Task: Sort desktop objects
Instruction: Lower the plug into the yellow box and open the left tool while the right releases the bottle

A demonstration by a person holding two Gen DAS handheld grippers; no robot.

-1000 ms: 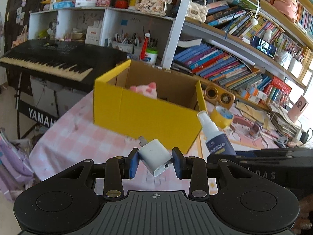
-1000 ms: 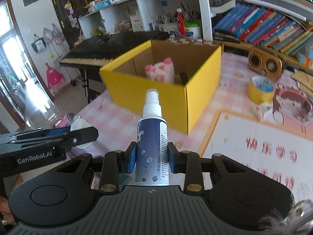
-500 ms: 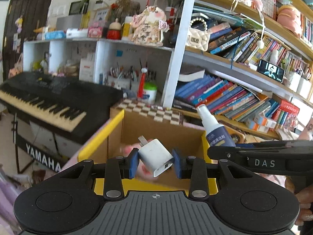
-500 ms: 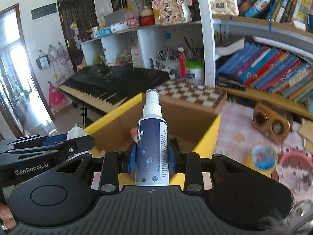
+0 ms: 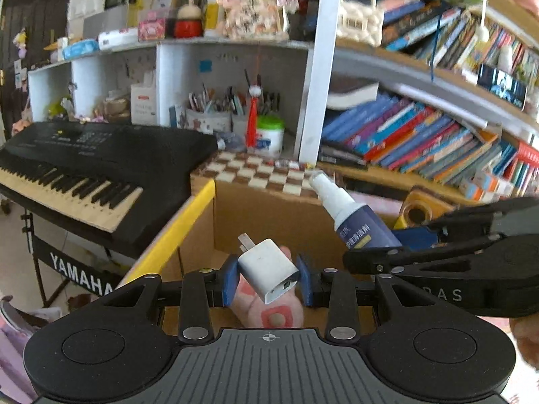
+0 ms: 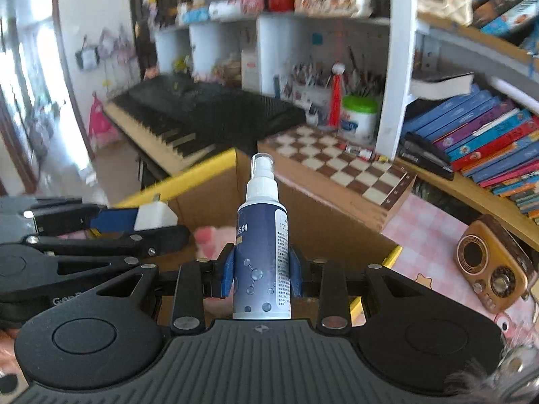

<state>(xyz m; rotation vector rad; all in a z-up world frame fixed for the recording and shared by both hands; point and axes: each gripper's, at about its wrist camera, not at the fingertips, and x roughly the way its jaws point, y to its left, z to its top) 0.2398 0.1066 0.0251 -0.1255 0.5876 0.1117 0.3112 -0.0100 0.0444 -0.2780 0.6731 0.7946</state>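
While both tools are held over the yellow cardboard box (image 5: 188, 225), the placing step of the sort appears to be in hand. On the left, the left gripper (image 5: 267, 277) is clamped on a white charger plug (image 5: 267, 267), which is gripped tilted between the blue pads (image 5: 230, 279), prongs up and away, USB port towards the camera. Below it, inside the box, a pink plush toy (image 5: 269, 309) is seen. To the right, the right gripper (image 6: 261, 274) is closed on a blue spray bottle (image 6: 262, 256), held upright by its lower body with the white nozzle uppermost, above the box's open mouth.

Next, it is judged that each item should be lowered past the box rim and the jaws eased apart, one tool at a time so that the two are not knocked together; the plug would best be dropped beside the toy rather than on it.

As for writing, "YAMAHA" is read in part on the keyboard stand (image 5: 81, 272) at far left. Chinese characters are printed on the bottle label, too small to be read in full. "GenR…" is partly visible on the left tool's body in the right wrist view, and "RAS" on the right tool's body in the left wrist view. A chessboard (image 6: 340, 165) lies behind the box.
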